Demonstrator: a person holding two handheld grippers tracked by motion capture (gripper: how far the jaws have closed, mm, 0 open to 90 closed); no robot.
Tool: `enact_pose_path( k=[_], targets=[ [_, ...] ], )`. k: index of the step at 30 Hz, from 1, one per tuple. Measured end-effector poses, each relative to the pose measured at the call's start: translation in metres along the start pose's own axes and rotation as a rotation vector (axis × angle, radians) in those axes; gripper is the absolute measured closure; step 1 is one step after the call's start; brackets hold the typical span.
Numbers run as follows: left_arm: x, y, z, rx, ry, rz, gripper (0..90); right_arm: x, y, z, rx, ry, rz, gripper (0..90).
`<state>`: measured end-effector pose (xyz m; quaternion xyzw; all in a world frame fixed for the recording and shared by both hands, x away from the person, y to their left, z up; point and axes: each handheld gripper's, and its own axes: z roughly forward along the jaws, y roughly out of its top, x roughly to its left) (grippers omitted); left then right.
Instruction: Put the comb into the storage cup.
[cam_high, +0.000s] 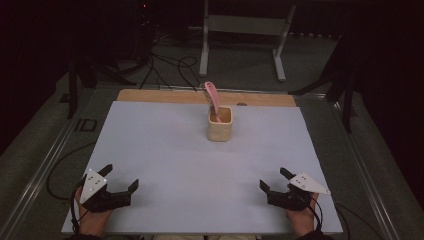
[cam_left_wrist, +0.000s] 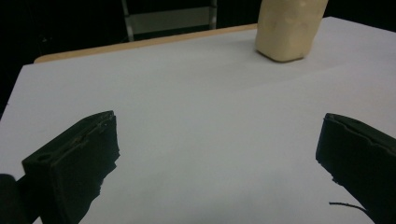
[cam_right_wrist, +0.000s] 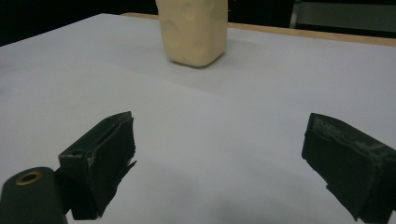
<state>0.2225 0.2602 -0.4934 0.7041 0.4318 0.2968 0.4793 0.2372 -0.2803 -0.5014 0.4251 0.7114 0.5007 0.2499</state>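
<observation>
A cream square cup (cam_high: 220, 125) stands on the white table sheet (cam_high: 165, 150), a little past its middle. A pink utensil (cam_high: 213, 98) leans out of the cup, its handle pointing up and back. My left gripper (cam_high: 121, 177) rests near the front left corner, open, nothing between its jaws. At the front right my right gripper (cam_high: 274, 179) is open and holds nothing. The cup (cam_left_wrist: 287, 28) appears at the top right of the left gripper view, and the cup (cam_right_wrist: 194, 30) stands at top centre of the right gripper view. Both gripper views show wide gaps: left gripper (cam_left_wrist: 217, 149), right gripper (cam_right_wrist: 219, 158).
A wooden strip (cam_high: 165, 96) borders the sheet's far edge. Beyond the table, on the dark floor, stand a white metal frame (cam_high: 245, 35) and loose cables (cam_high: 165, 65). Metal rails run along the table's left and right sides.
</observation>
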Motion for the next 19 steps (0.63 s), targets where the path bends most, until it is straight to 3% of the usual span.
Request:
enact_pose_path(
  k=[7, 19],
  targets=[
    [0.0035, -0.0022, 0.0013, 0.0, 0.026, -0.012, 0.0, 0.0, -0.0007, 0.0004, 0.011, -0.007, 0.0, 9.2],
    [0.0048, -0.0041, 0.0035, 0.007, 0.034, -0.02, 0.0, -0.0016, -0.0016, 0.0011, 0.019, -0.01, 0.0, 9.2]
  ],
)
